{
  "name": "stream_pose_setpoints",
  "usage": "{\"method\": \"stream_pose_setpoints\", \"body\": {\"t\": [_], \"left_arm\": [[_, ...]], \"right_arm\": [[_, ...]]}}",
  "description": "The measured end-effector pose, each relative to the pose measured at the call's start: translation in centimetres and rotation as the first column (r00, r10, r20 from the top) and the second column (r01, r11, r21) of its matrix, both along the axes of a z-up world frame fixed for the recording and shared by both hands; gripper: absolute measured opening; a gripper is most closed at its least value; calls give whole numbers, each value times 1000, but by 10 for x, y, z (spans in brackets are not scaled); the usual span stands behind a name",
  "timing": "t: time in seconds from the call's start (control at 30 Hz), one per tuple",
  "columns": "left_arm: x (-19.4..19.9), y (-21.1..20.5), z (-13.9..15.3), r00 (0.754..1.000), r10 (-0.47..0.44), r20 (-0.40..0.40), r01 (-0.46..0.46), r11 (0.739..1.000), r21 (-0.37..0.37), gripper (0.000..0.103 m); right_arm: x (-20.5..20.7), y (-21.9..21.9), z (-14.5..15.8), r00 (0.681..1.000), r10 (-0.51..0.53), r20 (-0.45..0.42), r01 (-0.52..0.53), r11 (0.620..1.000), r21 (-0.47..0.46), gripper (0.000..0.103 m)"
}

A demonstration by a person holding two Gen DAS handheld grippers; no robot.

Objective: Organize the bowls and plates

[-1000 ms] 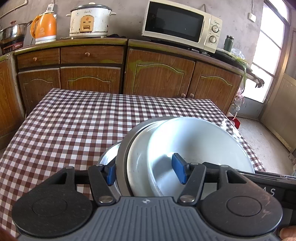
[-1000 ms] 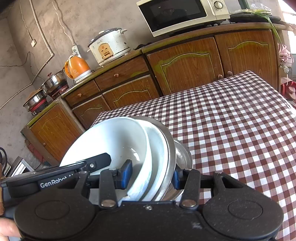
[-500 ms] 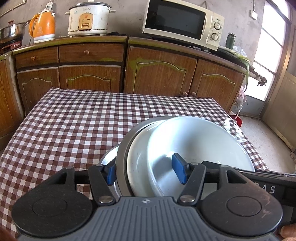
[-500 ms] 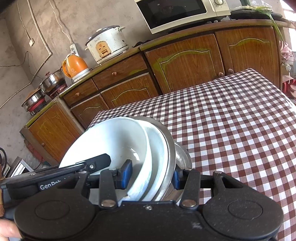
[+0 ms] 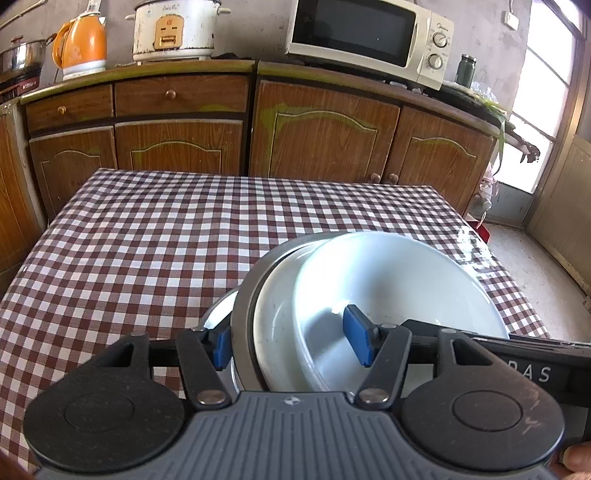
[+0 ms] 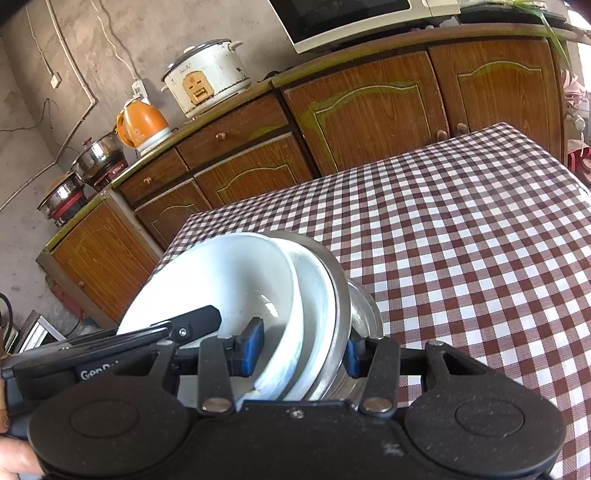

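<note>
Both grippers, left & right, jaws clamped on nested dish stack, moved closer to cabinets; uneven hands could slip stack onto bench.

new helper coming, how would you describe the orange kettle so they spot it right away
Look along the wooden counter behind the checked table. Left of the microwave stands a white rice cooker, and the kettle sits just left of that. It is the only bright orange thing there, beside steel pots.
</note>
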State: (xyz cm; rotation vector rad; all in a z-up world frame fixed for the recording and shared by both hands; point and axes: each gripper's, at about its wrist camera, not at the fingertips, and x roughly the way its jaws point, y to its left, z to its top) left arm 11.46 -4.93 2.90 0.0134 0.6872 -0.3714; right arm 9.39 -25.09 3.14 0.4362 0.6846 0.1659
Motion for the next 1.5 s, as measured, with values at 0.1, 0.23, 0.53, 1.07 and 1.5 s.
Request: {"method": "stream_pose_setpoints", "body": {"t": [0.1,0.23,0.53,1.07,1.5], "left_arm": [[5,2,-6,1000,7,-10,-6,1000,5,61],[12,6,-15,999,18,-32,-18,1000,9,61],[30,13,-37,996,41,-75,-40,999,14,61],[45,13,-60,995,39,-91,-35,998,45,59],[46,14,-50,997,59,-57,-56,997,49,59]], "right_arm": [[6,1,-6,1000,9,-15,-9,1000,5,53],[16,5,-16,999,21,-35,-20,1000,10,53],[39,11,-39,996,42,-79,-41,999,16,53],[60,16,-60,993,49,-107,-51,999,-19,53],[56,6,-53,997,13,-70,-18,998,-68,70]]}}
